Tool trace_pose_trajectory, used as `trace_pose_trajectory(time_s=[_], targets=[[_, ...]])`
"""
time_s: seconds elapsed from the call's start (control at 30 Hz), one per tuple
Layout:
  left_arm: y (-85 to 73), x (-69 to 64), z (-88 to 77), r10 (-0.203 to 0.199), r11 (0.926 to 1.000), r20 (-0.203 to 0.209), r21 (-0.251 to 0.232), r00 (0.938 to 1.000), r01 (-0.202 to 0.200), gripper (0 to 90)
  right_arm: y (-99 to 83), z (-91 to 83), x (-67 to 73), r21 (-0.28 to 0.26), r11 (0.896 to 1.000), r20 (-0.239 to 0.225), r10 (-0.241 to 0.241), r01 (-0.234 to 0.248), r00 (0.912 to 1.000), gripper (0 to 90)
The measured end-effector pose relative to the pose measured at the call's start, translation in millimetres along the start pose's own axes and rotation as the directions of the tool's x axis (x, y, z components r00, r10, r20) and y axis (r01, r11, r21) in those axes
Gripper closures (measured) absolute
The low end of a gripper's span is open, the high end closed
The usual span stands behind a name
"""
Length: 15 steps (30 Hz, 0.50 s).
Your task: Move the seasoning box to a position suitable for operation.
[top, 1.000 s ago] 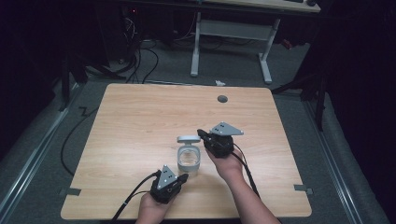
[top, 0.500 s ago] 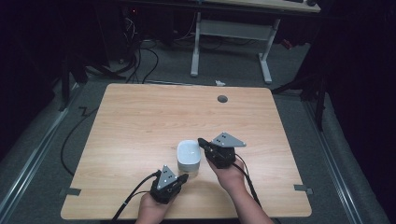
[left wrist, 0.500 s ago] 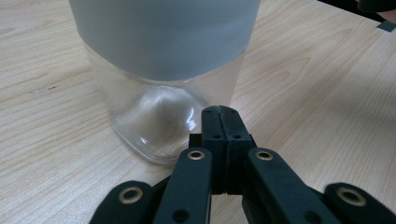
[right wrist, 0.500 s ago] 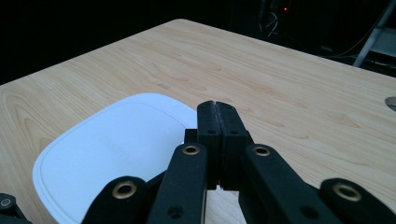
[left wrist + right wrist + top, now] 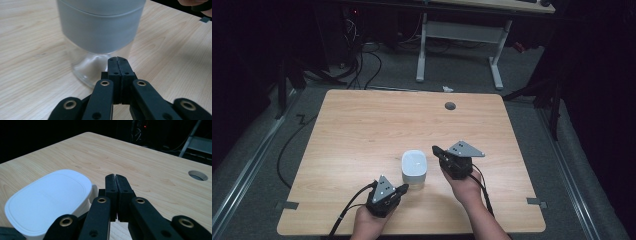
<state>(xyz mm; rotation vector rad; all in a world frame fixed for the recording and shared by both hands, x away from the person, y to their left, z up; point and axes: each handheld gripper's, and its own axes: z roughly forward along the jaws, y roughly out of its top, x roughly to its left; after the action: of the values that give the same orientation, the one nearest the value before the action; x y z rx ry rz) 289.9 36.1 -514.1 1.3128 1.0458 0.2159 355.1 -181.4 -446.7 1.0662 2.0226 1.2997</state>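
One clear glass jar with white plastic lid (image 5: pixel 414 169) | likely fragile, slippery | grip at lid band | left gripper (image 5: pixel 402 188) and right gripper (image 5: pixel 435 150) jaws together, empty

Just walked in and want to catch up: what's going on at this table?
A person holds a two-jaw gripper in each hand over a wooden table. Between them stands a clear glass jar with a white lid on it. The left gripper sits low by the jar's base, jaws shut and empty. The right gripper is beside the lid, jaws also shut, gripping nothing. Whether either touches the jar I cannot tell.
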Motion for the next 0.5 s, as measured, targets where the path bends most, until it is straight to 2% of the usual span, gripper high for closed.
trace_pose_trajectory(time_s=[0.17,0.23,0.33,0.37,0.4,0.43,0.47,0.5], targets=[[8.0,11.9,-9.0,0.010,0.9998,-0.016,0.015,0.9998,-0.010,90.0,-7.6,-3.6,-8.8,0.009,1.000,0.020,0.018,-0.018,0.9997,88.8],[13.5,21.8,-13.9,0.009,0.9998,-0.031,0.019,0.9995,-0.008,90.0,-13.3,-7.2,-14.6,0.019,0.999,0.034,0.027,-0.028,0.9990,88.5],[17.6,28.1,-16.9,0.007,0.9999,-0.045,0.011,0.9990,-0.007,90.0,-17.5,-9.7,-19.1,0.022,0.999,0.043,0.033,-0.034,0.9985,88.4],[20.1,32.9,-19.0,0.010,0.9999,-0.055,0.008,0.9984,-0.010,90.0,-22.1,-12.7,-23.3,0.027,0.998,0.054,0.052,-0.053,0.9972,88.2],[24.0,39.8,-21.7,0.000,1.0000,-0.067,0.002,0.9978,0.000,90.0,-24.6,-14.0,-26.2,0.029,0.998,0.060,0.046,-0.048,0.9971,88.2],[24.0,39.8,-21.7,0.000,1.0000,-0.067,0.002,0.9978,0.000,90.0,-26.7,-15.0,-28.0,0.029,0.998,0.064,0.053,-0.055,0.9966,88.2],[28.0,49.6,-24.8,-0.002,1.0000,-0.085,0.001,0.9963,0.003,89.7,-29.5,-16.2,-30.5,0.033,0.997,0.068,0.062,-0.064,0.9958,88.1],[28.0,49.6,-24.8,-0.002,1.0000,-0.085,0.001,0.9963,0.003,89.3,-33.3,-17.8,-33.6,0.039,0.997,0.073,0.068,-0.070,0.9950,87.9]])
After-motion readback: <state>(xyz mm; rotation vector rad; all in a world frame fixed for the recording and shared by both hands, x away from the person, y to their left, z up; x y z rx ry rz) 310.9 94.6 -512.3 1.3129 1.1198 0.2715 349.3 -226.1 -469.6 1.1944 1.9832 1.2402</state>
